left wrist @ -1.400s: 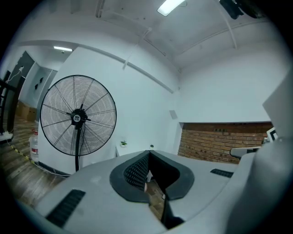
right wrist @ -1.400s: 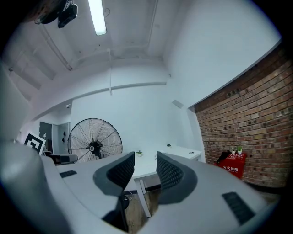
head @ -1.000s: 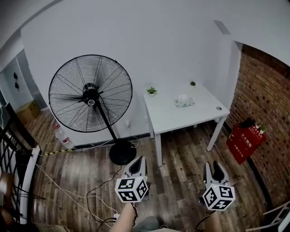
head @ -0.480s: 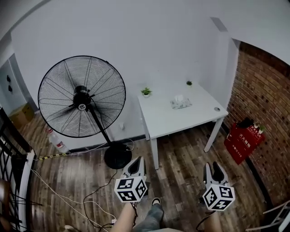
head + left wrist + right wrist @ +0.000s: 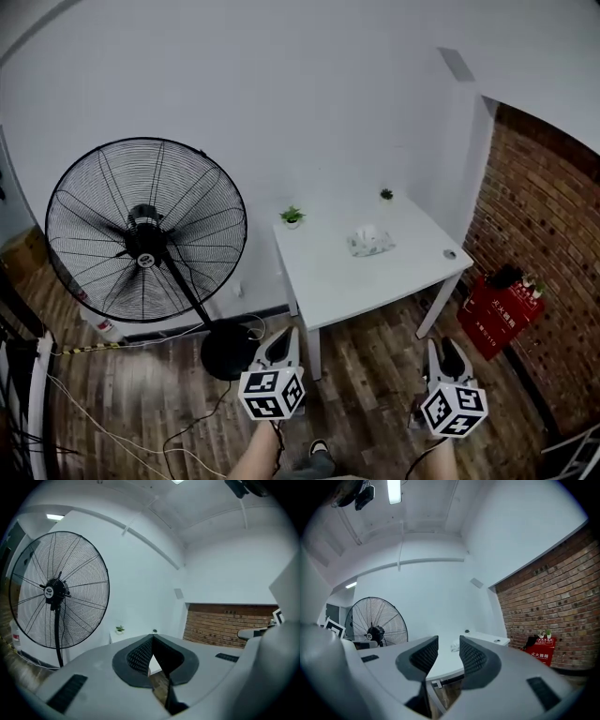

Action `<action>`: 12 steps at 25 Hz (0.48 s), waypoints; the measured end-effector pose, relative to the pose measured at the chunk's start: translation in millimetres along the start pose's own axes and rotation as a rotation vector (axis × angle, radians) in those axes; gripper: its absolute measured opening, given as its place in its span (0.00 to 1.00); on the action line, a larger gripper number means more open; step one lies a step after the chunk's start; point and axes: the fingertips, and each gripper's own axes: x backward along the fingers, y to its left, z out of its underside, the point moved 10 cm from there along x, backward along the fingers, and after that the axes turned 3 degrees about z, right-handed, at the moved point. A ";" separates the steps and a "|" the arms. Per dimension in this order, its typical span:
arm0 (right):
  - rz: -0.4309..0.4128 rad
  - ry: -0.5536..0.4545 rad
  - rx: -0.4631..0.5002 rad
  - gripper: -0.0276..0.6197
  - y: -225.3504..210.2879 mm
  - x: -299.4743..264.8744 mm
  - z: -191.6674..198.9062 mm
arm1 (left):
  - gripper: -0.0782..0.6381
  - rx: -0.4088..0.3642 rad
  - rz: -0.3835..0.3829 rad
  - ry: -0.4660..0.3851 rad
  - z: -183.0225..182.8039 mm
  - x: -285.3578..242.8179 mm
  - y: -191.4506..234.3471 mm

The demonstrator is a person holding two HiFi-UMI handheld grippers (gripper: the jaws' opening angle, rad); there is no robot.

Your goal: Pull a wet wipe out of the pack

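closer than a second ago, the white table [image 5: 375, 281] carries the wet wipe pack [image 5: 368, 242] near its middle, well apart from both grippers. left gripper [image 5: 282, 339] jaws are pressed together, empty; right gripper [image 5: 446, 351] jaws stand narrowly apart, empty. the pack looks soft, light and slippery; it probably needs pinning down while the pale tuft on top is pinched.

White table [image 5: 361, 279], black fan [image 5: 145, 246], red-brown brick wall [image 5: 548, 234].
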 end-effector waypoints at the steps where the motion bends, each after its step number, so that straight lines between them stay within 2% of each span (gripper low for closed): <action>1: 0.003 0.000 -0.001 0.26 3.2 -10.9 -0.4 | 0.11 0.001 0.006 -0.001 -2.9 -10.3 7.0; 12: 0.047 0.024 -0.004 0.26 26.1 -88.4 2.7 | 0.11 0.016 0.050 0.034 -10.8 -88.9 64.8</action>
